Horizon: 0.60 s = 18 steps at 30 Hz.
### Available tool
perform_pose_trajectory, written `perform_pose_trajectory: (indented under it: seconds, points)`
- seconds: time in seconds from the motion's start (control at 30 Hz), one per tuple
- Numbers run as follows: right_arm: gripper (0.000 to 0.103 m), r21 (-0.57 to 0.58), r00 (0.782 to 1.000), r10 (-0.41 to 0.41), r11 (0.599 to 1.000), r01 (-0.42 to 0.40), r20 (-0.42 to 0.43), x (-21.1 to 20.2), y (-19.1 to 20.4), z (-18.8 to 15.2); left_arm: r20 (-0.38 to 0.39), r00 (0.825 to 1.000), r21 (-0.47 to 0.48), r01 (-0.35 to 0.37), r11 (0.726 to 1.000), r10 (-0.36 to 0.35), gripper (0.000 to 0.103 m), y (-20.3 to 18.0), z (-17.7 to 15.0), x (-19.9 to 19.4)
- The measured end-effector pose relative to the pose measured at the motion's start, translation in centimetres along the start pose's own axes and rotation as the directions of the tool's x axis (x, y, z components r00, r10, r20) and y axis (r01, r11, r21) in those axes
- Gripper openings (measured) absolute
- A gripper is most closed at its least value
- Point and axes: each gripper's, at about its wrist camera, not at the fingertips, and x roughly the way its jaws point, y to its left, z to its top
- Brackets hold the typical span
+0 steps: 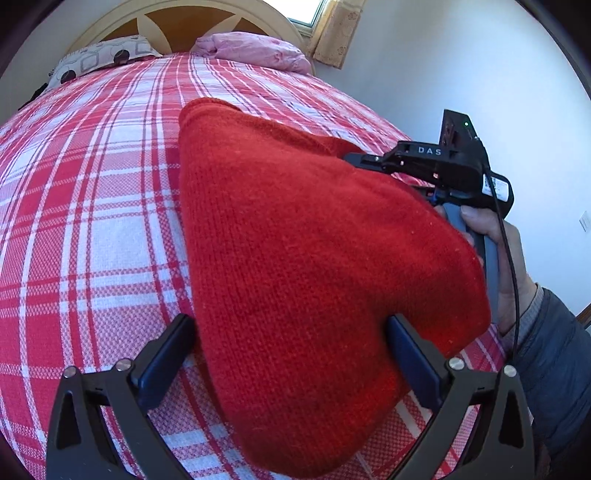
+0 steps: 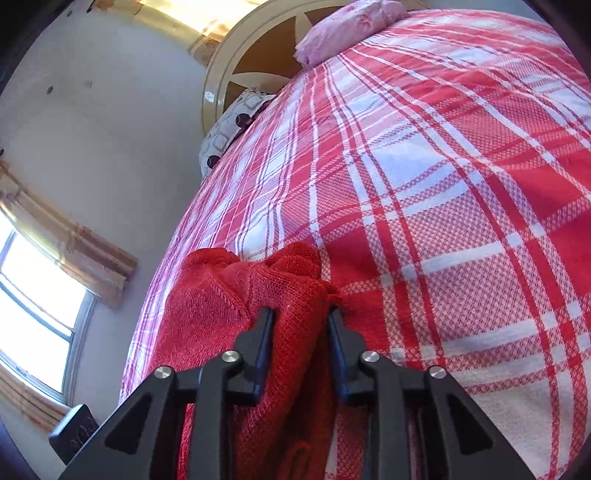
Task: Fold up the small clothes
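**Red knit garment held over the plaid bed**

A red knitted garment [image 1: 314, 258] hangs draped above a bed covered with a red-and-white plaid bedspread [image 1: 92, 206]. In the left wrist view the fabric fills the space between the fingers of the left gripper [image 1: 291, 350], whose jaws stand wide apart on either side of the cloth; the pads are not pressed together, so this claw is released, with the knit lying across the gap.

The right gripper [image 2: 301, 332] has a bunched fold of the same garment [image 2: 288, 295] between its fingers, which sit close together and squeeze the fabric: it is grasping the cloth. Seen from the left wrist camera, the right gripper [image 1: 424, 162] reaches into the garment's far edge, and the person's right hand [image 1: 491, 243] wraps its handle.

At the head of the bed lie a pink pillow [image 1: 255, 48] and a patterned pillow [image 1: 99, 59], against a rounded headboard [image 1: 177, 22]. A curtained window [image 2: 33, 295] shows in the right wrist view.
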Motion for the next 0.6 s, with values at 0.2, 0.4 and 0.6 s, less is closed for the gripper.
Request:
perform_pose_trajectory:
  seconds: [0.2, 0.4, 0.6]
  points:
    - [0.026, -0.083, 0.999, -0.036, 0.996, 0.038, 0.022, -0.1, 1.4, -0.4, -0.001, 1.0, 0.014, 0.012, 1.0, -0.012, 0.093, 0.0, 0.0, 0.0]
    - [0.026, -0.083, 0.999, -0.051, 0.995, 0.052, 0.02, 0.0, 1.4, -0.4, -0.004, 0.999, 0.008, 0.045, 0.999, -0.045, 0.081, 0.0, 0.2, 0.0]
    - [0.02, -0.113, 0.995, -0.09, 0.989, 0.094, 0.044, -0.4, 2.4, -0.6, 0.009, 0.998, 0.017, 0.064, 0.998, -0.064, 0.057, -0.4, -0.2, -1.1]
